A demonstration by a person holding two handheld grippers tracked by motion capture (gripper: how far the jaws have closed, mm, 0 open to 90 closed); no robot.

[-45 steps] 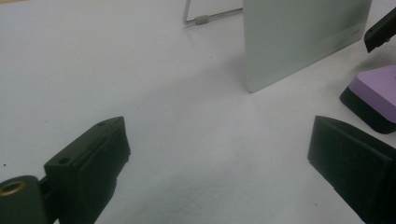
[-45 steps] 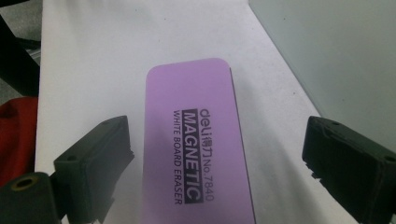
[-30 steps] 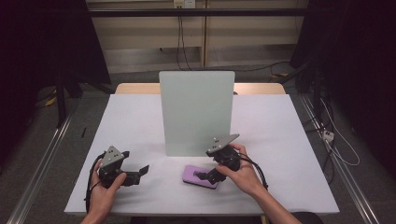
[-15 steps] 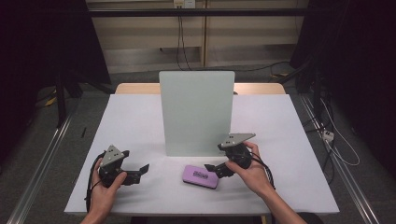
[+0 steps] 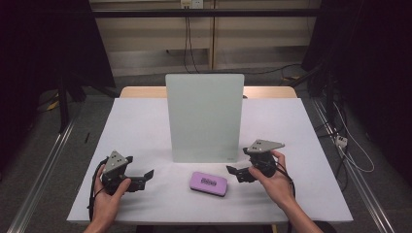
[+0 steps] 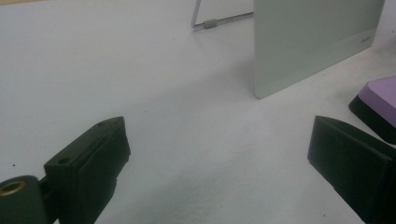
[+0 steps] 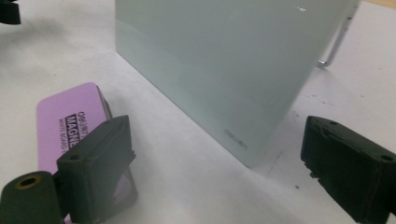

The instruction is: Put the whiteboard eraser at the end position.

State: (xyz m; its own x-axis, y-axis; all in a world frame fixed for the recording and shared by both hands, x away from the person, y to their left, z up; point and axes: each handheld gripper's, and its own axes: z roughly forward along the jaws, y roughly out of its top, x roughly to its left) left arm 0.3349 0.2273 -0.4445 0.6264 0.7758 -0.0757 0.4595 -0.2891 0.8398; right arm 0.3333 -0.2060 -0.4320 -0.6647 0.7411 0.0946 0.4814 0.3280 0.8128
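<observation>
One purple eraser [image 5: 208,183] lies on the white surface [image 5: 145,126] before one upright glass board [image 5: 204,116], between two spread, empty tongs, left [image 5: 144,177] and right [image 5: 235,174].

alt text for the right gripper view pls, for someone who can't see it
The right gripper, jaws wide open and holding nothing, faces the lower corner of a pale green glass board standing upright on a white table. A purple whiteboard eraser lies flat on the table at the left, partly hidden behind the left-hand jaw.
</observation>
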